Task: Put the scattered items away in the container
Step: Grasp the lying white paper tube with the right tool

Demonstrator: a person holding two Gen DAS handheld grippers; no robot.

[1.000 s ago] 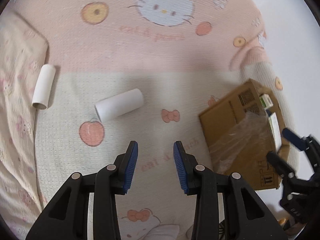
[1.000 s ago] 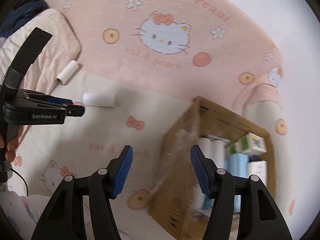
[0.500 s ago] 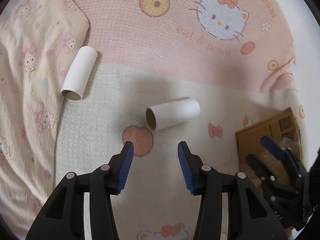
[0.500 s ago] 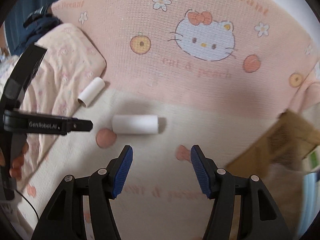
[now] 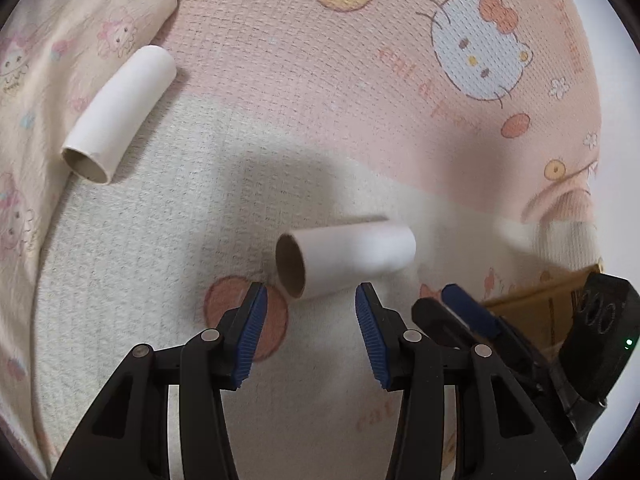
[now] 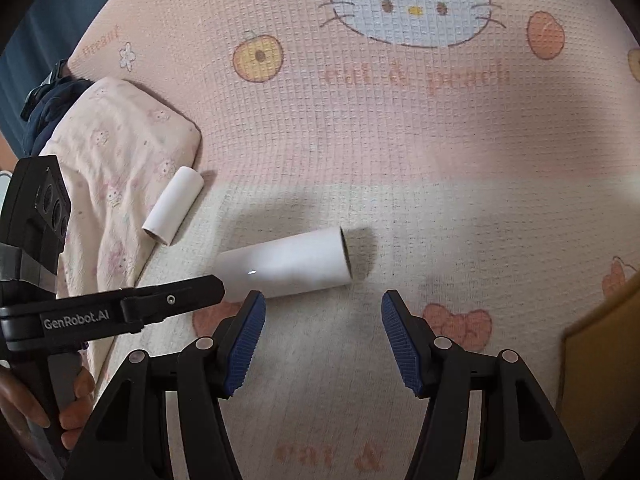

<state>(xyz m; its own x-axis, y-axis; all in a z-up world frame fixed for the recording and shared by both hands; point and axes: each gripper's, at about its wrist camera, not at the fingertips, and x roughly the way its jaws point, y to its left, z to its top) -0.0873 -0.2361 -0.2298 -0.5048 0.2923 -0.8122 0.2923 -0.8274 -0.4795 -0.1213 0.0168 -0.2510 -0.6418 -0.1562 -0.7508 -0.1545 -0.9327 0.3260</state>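
Observation:
A white cardboard tube (image 5: pixel 348 258) lies on its side on the blanket, just ahead of my open left gripper (image 5: pixel 310 300); it also shows in the right wrist view (image 6: pixel 286 266). A second white tube (image 5: pixel 120 108) lies at the far left against a pillow, also in the right wrist view (image 6: pixel 174 210). My right gripper (image 6: pixel 322 308) is open and empty, just short of the near tube. The cardboard box (image 5: pixel 536 308) shows only as a corner at the right, as in the right wrist view (image 6: pixel 600 340).
A pink and cream Hello Kitty blanket (image 6: pixel 400 120) covers the bed. A floral pillow (image 5: pixel 60 40) lies at the left. The right gripper's body (image 5: pixel 520 344) sits close beside my left gripper; the left gripper's arm (image 6: pixel 120 308) reaches in from the left.
Both grippers have swung left, away from the box, and closed in on the near tube. The box has slid almost out of both views.

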